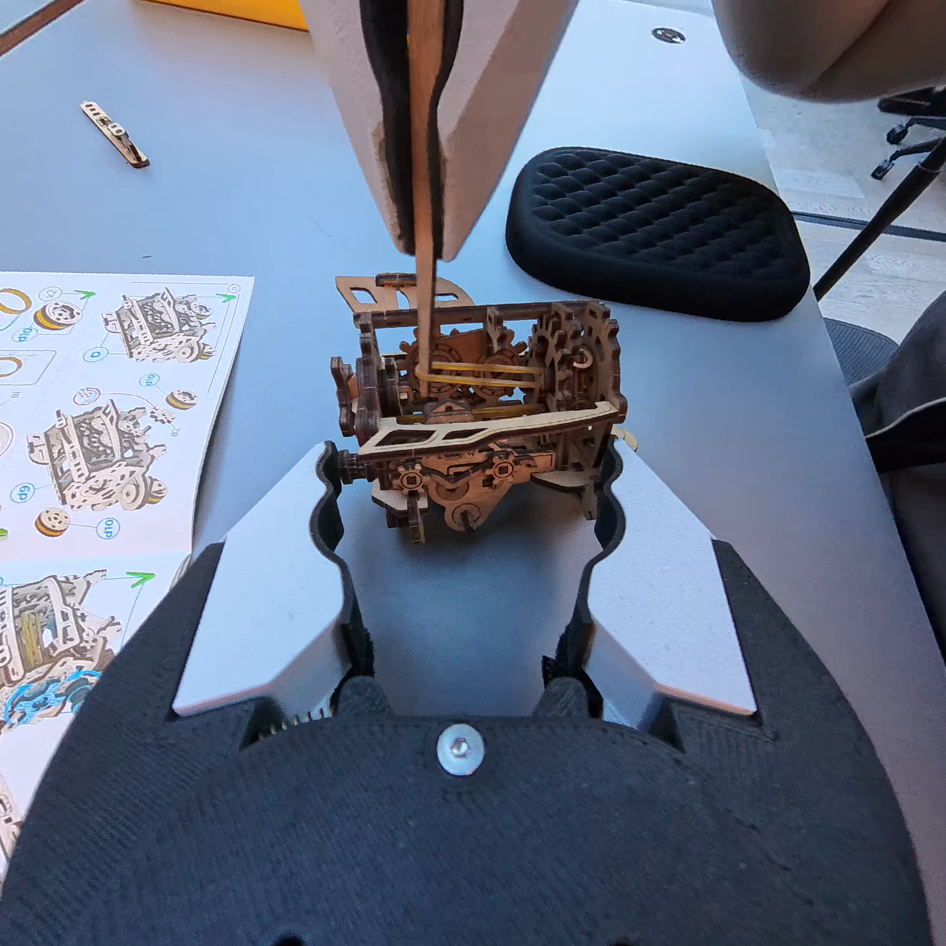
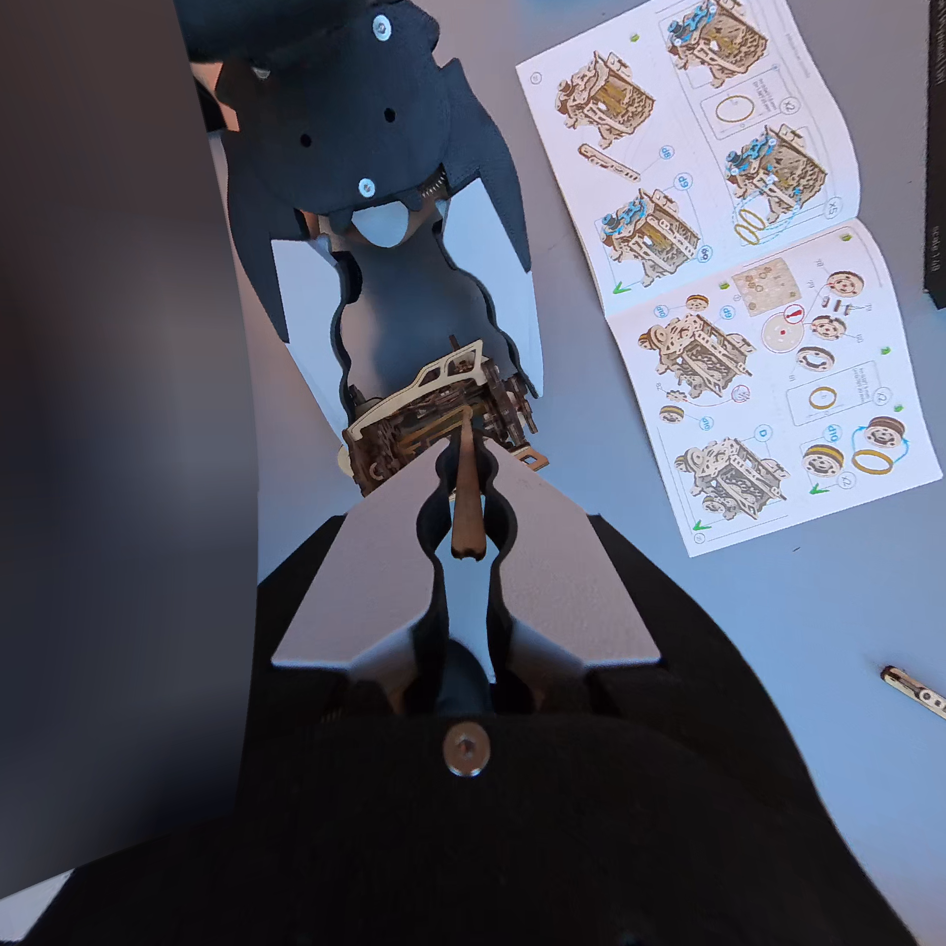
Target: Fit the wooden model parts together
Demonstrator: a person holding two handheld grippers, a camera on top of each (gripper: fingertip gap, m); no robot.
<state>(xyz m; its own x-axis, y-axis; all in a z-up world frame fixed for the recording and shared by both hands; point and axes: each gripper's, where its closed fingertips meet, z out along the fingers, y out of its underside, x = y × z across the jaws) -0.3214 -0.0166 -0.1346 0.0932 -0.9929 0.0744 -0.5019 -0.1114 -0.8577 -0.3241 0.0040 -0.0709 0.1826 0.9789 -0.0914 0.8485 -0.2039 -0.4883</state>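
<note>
One wooden model (image 1: 476, 409), a small frame full of gears, stands on the grey bench (image 1: 245, 215), between the two fingertips of the left hand-held gripper (image 1: 473, 460). The jaws of this gripper stand wide apart; its dark pads are just beside the two ends of the model, and I cannot tell if they touch it. The right hand-held gripper (image 2: 463, 460) comes from above and is clamped on one thin wooden stick (image 1: 426, 286), with both pads pressed on it. The lower end of the stick goes down into the model, where one yellow rubber band (image 1: 481, 373) loops around it and stretches toward the gears on the right. On the bench, well apart from the model, lies one small loose wooden part (image 1: 115, 134). One open instruction booklet (image 1: 117, 409) lies flat beside the model, showing two pages with drawings. One black quilted cushion (image 1: 655, 230) rests on the far side of the bench.
</note>
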